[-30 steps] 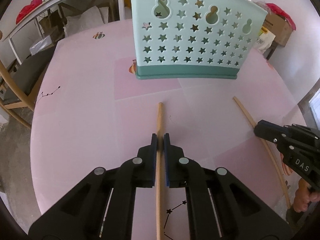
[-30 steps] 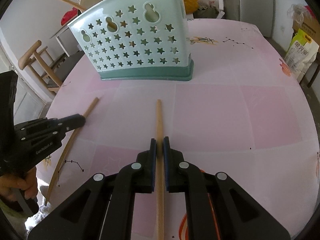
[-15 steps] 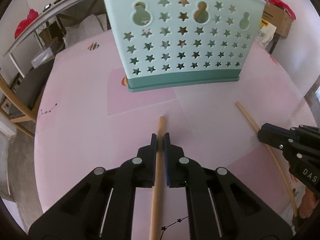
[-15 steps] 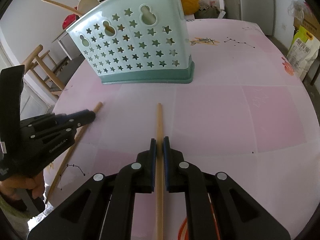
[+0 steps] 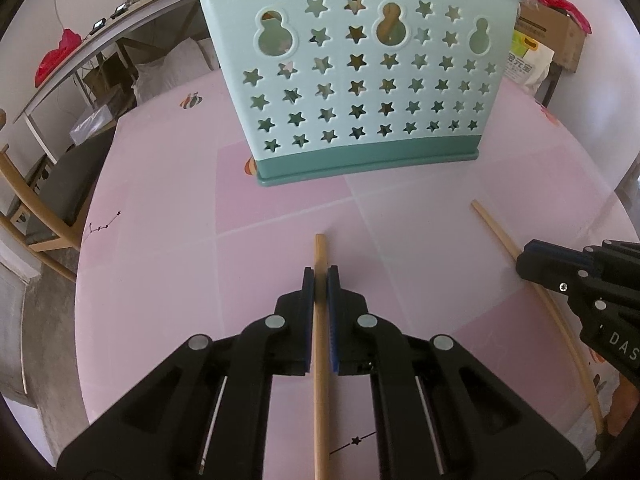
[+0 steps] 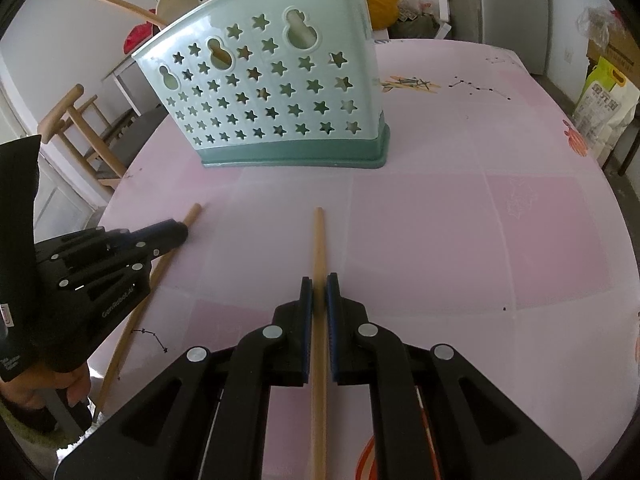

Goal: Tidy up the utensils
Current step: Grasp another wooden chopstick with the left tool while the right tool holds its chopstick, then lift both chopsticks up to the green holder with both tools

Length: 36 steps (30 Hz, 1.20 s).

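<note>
Both pairs of fingers are clamped on chopsticks: the left gripper [image 5: 320,280] pinches one wooden chopstick [image 5: 320,248] with its short tip poking toward the far side, and the right gripper [image 6: 319,288] pinches a second chopstick [image 6: 319,240] the same way. Each stick lies along its gripper's axis, low over the pink table [image 6: 480,240].

Neither chopstick is stowed yet, so I judge the task to be midway: two picked up, both left to deliver. On the far side stands the mint-green star-perforated utensil holder [image 5: 360,80]. Through its keyhole cutouts something wooden shows in one compartment; its other contents are hidden.
</note>
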Available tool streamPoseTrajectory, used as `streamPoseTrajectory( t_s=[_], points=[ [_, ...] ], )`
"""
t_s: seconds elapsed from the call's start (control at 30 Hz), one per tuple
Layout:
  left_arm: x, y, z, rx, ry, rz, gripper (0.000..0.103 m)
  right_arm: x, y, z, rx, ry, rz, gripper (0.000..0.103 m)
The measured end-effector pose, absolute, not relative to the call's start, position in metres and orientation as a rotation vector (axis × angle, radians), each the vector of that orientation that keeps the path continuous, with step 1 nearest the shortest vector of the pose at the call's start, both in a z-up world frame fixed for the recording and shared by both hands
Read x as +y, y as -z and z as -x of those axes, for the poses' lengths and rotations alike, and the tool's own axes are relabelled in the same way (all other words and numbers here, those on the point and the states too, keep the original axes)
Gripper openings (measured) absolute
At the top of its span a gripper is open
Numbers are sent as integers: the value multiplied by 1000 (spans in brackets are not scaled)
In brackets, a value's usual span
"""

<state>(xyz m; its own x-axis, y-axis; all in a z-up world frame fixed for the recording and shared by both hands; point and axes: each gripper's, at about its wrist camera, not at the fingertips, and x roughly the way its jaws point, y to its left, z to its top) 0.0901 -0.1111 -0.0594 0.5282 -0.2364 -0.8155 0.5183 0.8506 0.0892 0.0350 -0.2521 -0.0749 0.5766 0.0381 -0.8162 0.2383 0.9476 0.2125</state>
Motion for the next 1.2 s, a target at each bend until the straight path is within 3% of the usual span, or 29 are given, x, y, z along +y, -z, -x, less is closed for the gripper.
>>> streamPoseTrajectory(
  t_s=[1.2],
  points=[
    [-111,59,-89,898,464,-349,5,-251,74,-37,961,126,-298,7]
  ],
)
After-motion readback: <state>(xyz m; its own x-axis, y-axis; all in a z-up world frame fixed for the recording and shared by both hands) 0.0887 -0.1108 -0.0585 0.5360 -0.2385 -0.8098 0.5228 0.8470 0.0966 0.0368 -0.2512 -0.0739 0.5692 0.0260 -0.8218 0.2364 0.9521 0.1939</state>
